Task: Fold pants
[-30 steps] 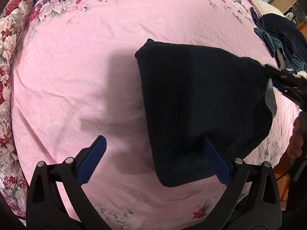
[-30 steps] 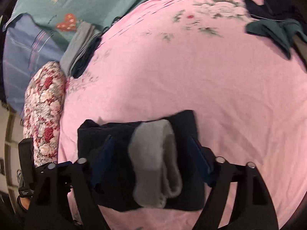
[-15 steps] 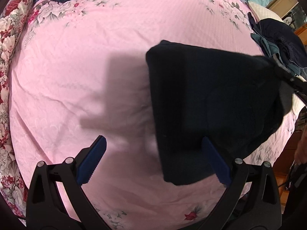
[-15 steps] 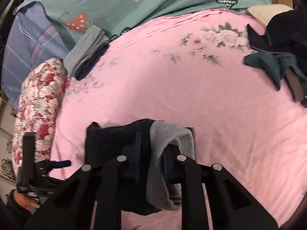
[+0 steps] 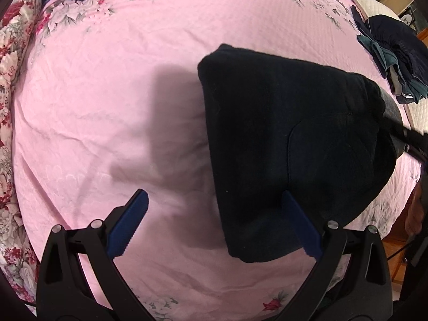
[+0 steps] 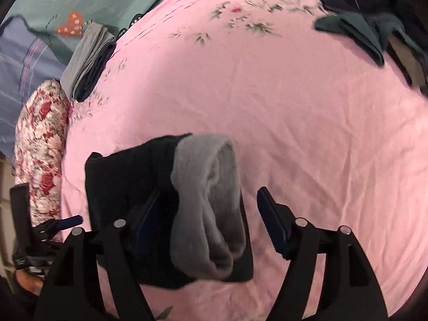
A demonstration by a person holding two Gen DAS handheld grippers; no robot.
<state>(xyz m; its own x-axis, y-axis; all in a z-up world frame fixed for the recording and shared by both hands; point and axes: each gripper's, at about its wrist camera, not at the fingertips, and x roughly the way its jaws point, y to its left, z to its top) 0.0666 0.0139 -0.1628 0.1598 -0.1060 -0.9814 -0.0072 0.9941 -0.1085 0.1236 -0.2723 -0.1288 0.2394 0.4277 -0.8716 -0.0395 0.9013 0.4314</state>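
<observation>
The black pants lie folded into a compact block on the pink bedspread. In the right wrist view the pants show their grey lining at the waist end, between my fingers. My left gripper is open and empty, its right finger over the near edge of the pants. My right gripper is open, jaws apart either side of the grey waist end. The right gripper also shows at the right edge of the left wrist view.
A stack of folded clothes lies at the far left by a floral pillow. A heap of dark and teal unfolded clothes sits at the far right; it also shows in the right wrist view. The bed edge is near right.
My right gripper was shut on the grey waist end half a second ago and has now opened, letting it go. The left gripper stays open and has hardly moved.
</observation>
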